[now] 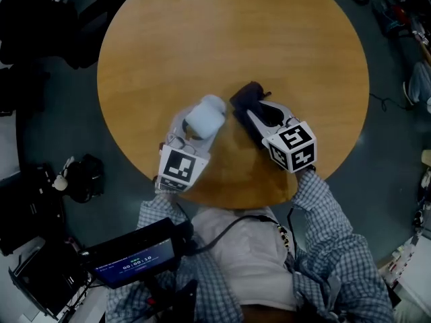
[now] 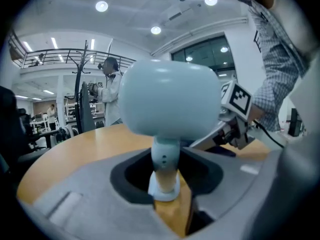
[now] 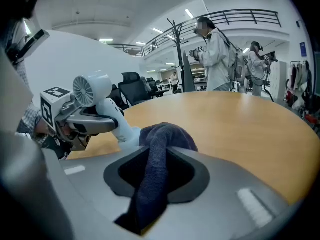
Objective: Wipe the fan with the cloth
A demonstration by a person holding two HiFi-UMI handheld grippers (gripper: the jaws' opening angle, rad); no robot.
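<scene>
Now: left hand-held gripper (image 2: 167, 196) clamps fan (image 2: 170, 101) stem, right hand-held gripper (image 3: 150, 186) clamps cloth (image 3: 165, 136) just beside it, near desk's (image 1: 236, 32) front edge.

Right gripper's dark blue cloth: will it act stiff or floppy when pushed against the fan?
Probably floppy: the dark blue knitted cloth sags in a twisted fold through the right gripper and bunches beyond it. Likely light, as a narrow pinch carries it. Its fuzzy weave should drag rather than slide on the small white fan.
</scene>
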